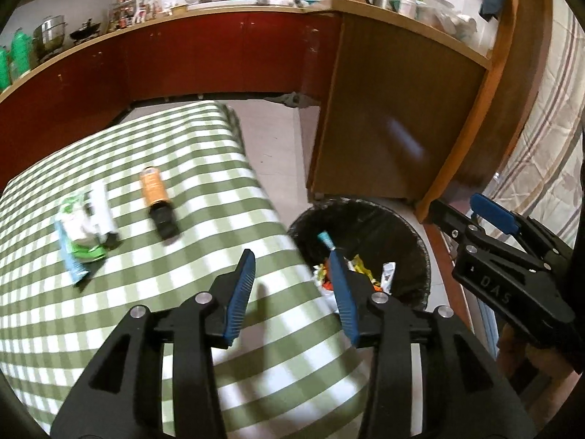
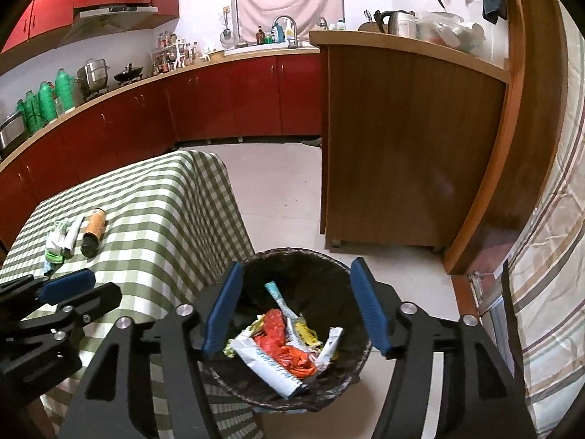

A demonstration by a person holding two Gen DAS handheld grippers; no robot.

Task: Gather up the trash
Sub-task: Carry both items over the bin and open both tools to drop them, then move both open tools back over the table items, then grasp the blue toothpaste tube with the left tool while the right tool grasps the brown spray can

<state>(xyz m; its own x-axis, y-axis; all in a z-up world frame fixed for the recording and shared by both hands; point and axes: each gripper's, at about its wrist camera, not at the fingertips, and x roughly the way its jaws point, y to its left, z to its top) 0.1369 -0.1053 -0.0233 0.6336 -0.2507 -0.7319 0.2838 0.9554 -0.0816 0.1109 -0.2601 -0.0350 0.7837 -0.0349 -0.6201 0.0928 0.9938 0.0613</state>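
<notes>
Both tools are empty: the right tool (image 2: 294,307) hangs directly above the trash bin (image 2: 256,387) with its blue pads spread wide, a stance that suits having nothing left to carry, while the left tool (image 1: 292,292) hovers over the near right edge of the worktop (image 1: 146,329), its pads also spread with nothing between them, pointed toward what is left to collect. That bin stands on the floor just beside the worktop's right side, close enough that a short swing carries anything from cloth to liner. Inside its black liner lie a crumpled orange plastic wrapper (image 2: 281,340), a white packet with blue print (image 2: 267,362), yellow scraps and a thin teal-tipped tube. On the green-and-white checked cloth, well to the far left of the left tool, two lots of trash remain: an orange bottle with a black cap (image 1: 158,197) lying on its side, and just beside it to the left a loose heap of green and white wrappers (image 1: 86,226) with a pale tube across it. I judge the task partly done, and the bottle, being rigid and nearest, looks the easier next pick.
</notes>
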